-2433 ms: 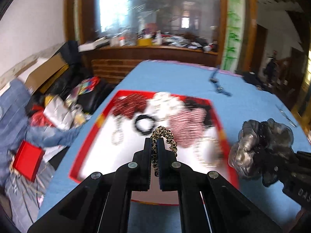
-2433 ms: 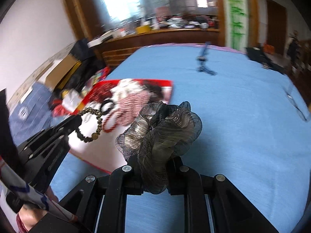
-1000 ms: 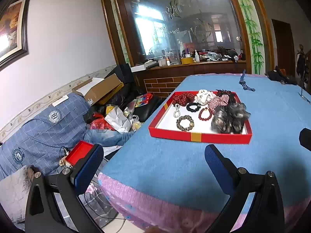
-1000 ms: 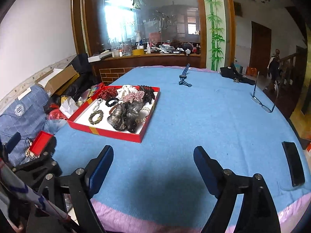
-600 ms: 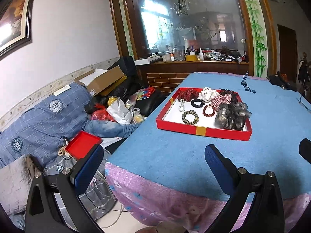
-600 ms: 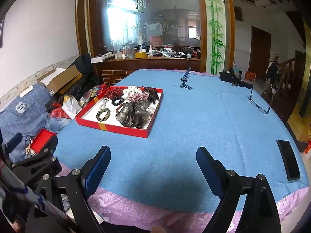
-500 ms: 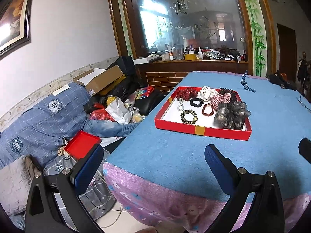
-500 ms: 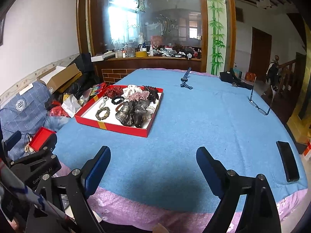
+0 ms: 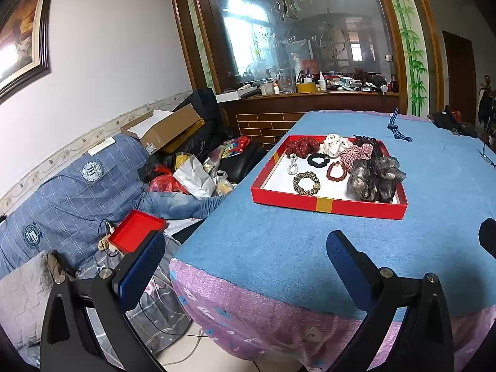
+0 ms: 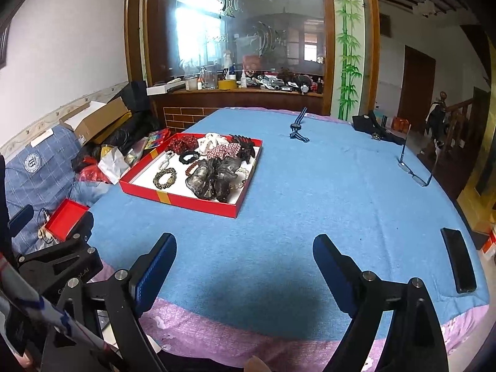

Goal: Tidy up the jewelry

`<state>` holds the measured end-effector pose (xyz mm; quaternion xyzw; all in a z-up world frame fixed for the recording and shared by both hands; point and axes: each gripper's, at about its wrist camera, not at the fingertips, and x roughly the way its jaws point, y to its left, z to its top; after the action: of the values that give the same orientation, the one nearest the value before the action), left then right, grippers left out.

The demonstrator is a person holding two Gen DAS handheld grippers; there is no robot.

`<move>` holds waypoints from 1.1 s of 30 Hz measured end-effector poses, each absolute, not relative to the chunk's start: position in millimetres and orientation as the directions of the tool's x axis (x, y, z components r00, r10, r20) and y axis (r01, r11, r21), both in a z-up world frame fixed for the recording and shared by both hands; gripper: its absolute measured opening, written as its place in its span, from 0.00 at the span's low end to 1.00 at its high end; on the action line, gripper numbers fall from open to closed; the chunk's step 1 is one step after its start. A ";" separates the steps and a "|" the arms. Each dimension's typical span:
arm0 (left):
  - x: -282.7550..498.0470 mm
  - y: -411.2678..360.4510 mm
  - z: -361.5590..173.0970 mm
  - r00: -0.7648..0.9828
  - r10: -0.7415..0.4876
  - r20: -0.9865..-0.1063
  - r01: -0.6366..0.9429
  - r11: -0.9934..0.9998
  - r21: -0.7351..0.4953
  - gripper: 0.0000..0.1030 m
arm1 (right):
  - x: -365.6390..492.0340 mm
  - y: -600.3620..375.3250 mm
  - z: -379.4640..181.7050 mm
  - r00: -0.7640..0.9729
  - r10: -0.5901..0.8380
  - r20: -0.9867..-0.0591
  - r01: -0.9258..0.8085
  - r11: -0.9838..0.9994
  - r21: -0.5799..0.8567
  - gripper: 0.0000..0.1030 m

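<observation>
Jewelry, all gathered in the red tray [image 9: 328, 205] near the middle of the left-wrist frame and left of centre in the right-wrist frame [image 10: 198, 202]. Sat on the blue tablecloth [image 10: 310, 204], just inside the table's left edge, well back from the near edge where the pink floral overhang [image 9: 248, 316] dropped away. Inside: a leopard-print bracelet [image 9: 306, 182] toward the near wall, a dark red bead bracelet [image 9: 337, 170] beside it, a grey gauzy scrunchie [image 9: 375, 179] filling the near right corner (touching the tray's wall, as far as could be told). Left gripper [image 9: 245, 266] held low at the bottom of its frame, fingers spread wide, nothing between them. Right gripper [image 10: 245, 263] likewise spread and empty, above the near table edge. Broad bare cloth to the right of the tray; only spectacles [image 10: 415, 167] at the right and a black phone [image 10: 458, 259] by the lower-right rim. Cluttered sofa [image 9: 68, 192] close against the table's left side.
</observation>
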<state>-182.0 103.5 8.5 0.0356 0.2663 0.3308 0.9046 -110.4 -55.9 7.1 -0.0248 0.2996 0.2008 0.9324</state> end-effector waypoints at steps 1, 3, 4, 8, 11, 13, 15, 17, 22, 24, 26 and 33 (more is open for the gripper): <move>-181.9 103.8 8.1 0.638 0.618 -0.459 -0.580 0.778 0.242 1.00 | -109.6 -55.1 6.6 0.739 0.358 -0.571 -0.389 0.918 0.073 0.90; -181.8 104.3 8.0 0.638 0.617 -0.461 -0.578 0.779 0.242 1.00 | -109.2 -53.7 5.6 0.737 0.356 -0.574 -0.390 0.918 0.068 0.90; -182.0 105.5 7.1 0.638 0.615 -0.463 -0.577 0.780 0.241 1.00 | -109.5 -53.0 5.2 0.736 0.357 -0.575 -0.392 0.917 0.067 0.90; -183.5 107.4 3.0 0.634 0.617 -0.467 -0.579 0.778 0.243 1.00 | -111.2 -49.5 4.8 0.735 0.358 -0.576 -0.401 0.914 0.057 0.90; -182.8 109.7 1.1 0.631 0.614 -0.473 -0.579 0.779 0.239 1.00 | -111.5 -48.2 3.7 0.733 0.355 -0.580 -0.402 0.914 0.052 0.90; -181.9 110.2 0.8 0.630 0.614 -0.476 -0.579 0.780 0.239 1.00 | -110.8 -47.3 3.3 0.730 0.356 -0.584 -0.403 0.914 0.054 0.90; -181.8 110.5 0.0 0.628 0.613 -0.479 -0.579 0.780 0.239 1.00 | -110.6 -47.0 3.2 0.730 0.355 -0.584 -0.403 0.914 0.052 0.90; -181.6 110.5 0.1 0.629 0.613 -0.479 -0.578 0.780 0.240 1.00 | -110.1 -46.5 2.7 0.729 0.355 -0.585 -0.404 0.913 0.051 0.90; -181.9 112.7 -2.3 0.625 0.613 -0.483 -0.579 0.779 0.240 1.00 | -109.6 -46.3 1.2 0.726 0.355 -0.588 -0.405 0.913 0.051 0.90; -182.3 113.4 -3.5 0.623 0.614 -0.485 -0.579 0.779 0.241 1.00 | -110.2 -45.9 0.4 0.726 0.355 -0.589 -0.407 0.912 0.049 0.90; -182.2 113.5 -3.5 0.624 0.612 -0.486 -0.578 0.780 0.241 1.00 | -110.3 -46.1 0.3 0.726 0.355 -0.589 -0.407 0.912 0.049 0.90; -182.2 114.0 -4.3 0.623 0.614 -0.485 -0.579 0.779 0.242 1.00 | -110.4 -45.7 -0.2 0.723 0.356 -0.592 -0.407 0.912 0.052 0.90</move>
<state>-182.2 114.0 -4.3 0.0311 0.2806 0.3311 0.9004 -110.4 -45.7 -0.2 -0.0409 0.3100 0.2055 0.9273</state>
